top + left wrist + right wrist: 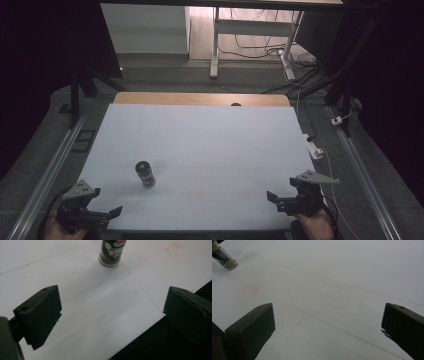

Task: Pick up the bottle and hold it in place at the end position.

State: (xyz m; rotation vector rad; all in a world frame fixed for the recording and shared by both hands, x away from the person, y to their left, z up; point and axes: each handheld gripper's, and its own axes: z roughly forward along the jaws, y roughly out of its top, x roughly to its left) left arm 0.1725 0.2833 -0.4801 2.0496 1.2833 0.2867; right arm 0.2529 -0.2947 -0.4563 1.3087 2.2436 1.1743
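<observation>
Spice jar (145, 173) stands upright on my white desk (210, 150) in the high view, left of the middle and toward the near edge, its dark lid on. My left tool (102, 216) sits at the near left corner, well apart from the jar, and my right tool (276, 200) at the near right corner, farther off.

From the left gripper view, my left tool (110, 315) has its jaws spread wide with bare desk (95, 312) between them; the jar (112, 252) stands ahead, brownish powder showing at its base.

From the right gripper view, my right tool (327, 325) is spread too, nothing between the jaws; the jar (223, 258) is at the far upper left, pale powder showing inside.
</observation>
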